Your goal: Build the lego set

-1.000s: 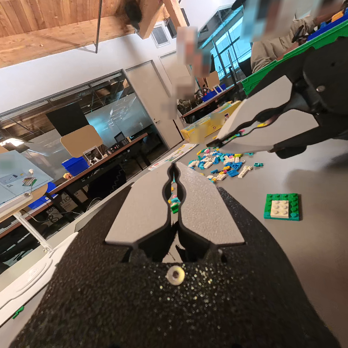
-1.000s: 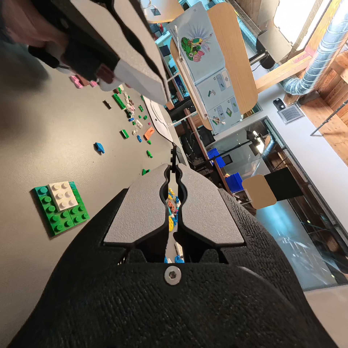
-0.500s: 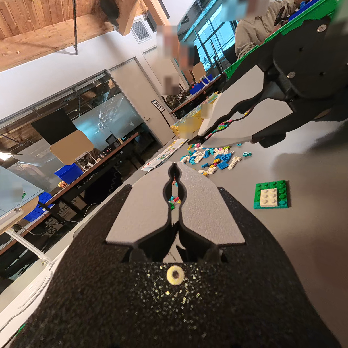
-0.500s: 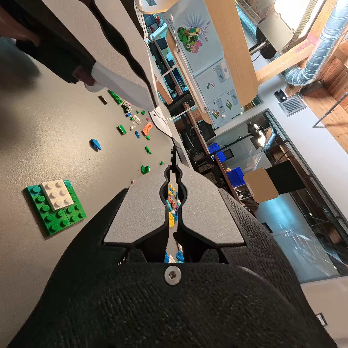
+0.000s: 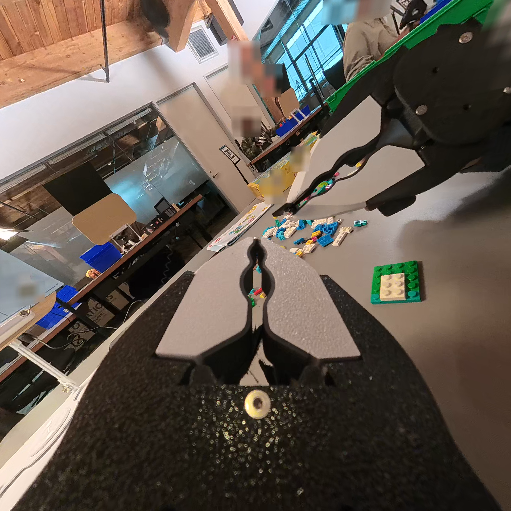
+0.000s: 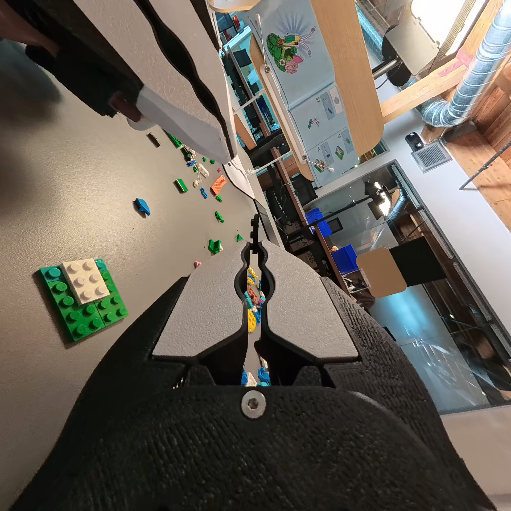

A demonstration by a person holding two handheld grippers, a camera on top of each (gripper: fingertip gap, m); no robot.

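A green plate with a white 2x3 brick on it (image 5: 396,282) lies flat on the grey table (image 5: 456,276); it also shows in the right wrist view (image 6: 83,298). My left gripper (image 5: 255,242) is shut, with nothing visible between its tips, and hovers left of the plate. My right gripper (image 6: 254,244) is shut on a thin black studded piece (image 6: 254,233) that sticks out past its tips. Each gripper shows in the other's view, above the table: the right one (image 5: 279,213) and the left one (image 6: 229,157).
A pile of blue, white and yellow bricks (image 5: 309,232) lies beyond the plate, next to a booklet (image 5: 237,229) and a yellow box (image 5: 273,182). Green, blue and orange pieces (image 6: 193,177) are scattered farther off. An open instruction booklet (image 6: 312,91) stands on a holder. People sit at other tables. The tips of one gripper are about 6 cm away from the tips of the other.
Both grippers stay shut. Each has shifted slightly, so the other gripper sits higher in each view. The green plate has not moved on the table.
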